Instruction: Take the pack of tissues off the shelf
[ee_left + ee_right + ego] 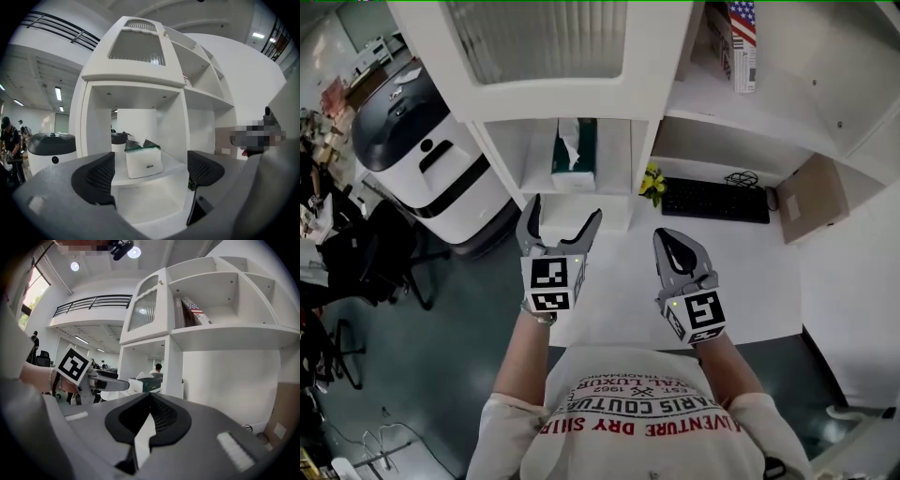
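Note:
The pack of tissues is a white box with a dark green top and a tissue sticking out. It stands in an open compartment of the white shelf unit. My left gripper is open, just in front of that compartment and apart from the pack. In the left gripper view the pack sits straight ahead beyond the left gripper, nothing between the pads. My right gripper is shut and empty, lower right of the pack. The right gripper view shows the right gripper closed, with the pack beyond it.
A black keyboard and yellow flowers lie on the white desk to the right. A brown cardboard piece leans further right. Books stand on an upper shelf. A white-and-black bin-like machine stands left of the shelf unit.

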A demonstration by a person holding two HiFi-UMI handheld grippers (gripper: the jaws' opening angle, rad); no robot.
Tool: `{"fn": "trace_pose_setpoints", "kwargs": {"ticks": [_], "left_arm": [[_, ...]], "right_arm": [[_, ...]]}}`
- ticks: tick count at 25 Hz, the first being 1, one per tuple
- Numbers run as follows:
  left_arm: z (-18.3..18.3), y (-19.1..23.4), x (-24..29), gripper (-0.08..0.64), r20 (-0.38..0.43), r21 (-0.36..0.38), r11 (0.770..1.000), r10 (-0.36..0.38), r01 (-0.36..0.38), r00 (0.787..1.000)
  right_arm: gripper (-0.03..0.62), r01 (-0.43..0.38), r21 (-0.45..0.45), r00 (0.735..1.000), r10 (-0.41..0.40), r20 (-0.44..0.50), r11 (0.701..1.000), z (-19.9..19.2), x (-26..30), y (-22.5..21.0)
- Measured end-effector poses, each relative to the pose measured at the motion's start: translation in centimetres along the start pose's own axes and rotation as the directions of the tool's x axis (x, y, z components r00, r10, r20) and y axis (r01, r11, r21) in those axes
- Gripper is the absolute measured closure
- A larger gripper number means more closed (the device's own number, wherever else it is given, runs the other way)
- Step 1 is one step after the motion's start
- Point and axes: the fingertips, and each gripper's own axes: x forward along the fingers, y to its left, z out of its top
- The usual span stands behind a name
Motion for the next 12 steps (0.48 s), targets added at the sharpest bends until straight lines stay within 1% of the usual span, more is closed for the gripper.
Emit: {"fn": "trace_pose_setpoints", "kwargs": {"ticks": [3, 7, 12], "left_arm": [[-0.5, 0.8, 2.4, 0.058, -0.002, -0.023, 1.0, -0.002, 0.002, 1.0], [-0.7, 1.1, 5.2, 0.037, -0.007, -0.031, 1.0, 0.005, -0.005, 1.0], [-0.4, 2.2, 7.9, 0.037, -0.016, -0.034, 0.997, 0.074, -0.075, 0.997]], "right_arm": [[0.591, 0.008, 0.005, 1.0, -0.008, -0.013, 1.0, -0.5, 1.6, -0.5], [0.591, 0.024, 0.006, 0.999, -0.024, -0.021, 1.0, -0.7, 3.5, -1.4], [0.591, 0.025, 0.003, 0.999, -0.025, -0.038, 1.0, -1.2, 5.2, -2.2]]}}
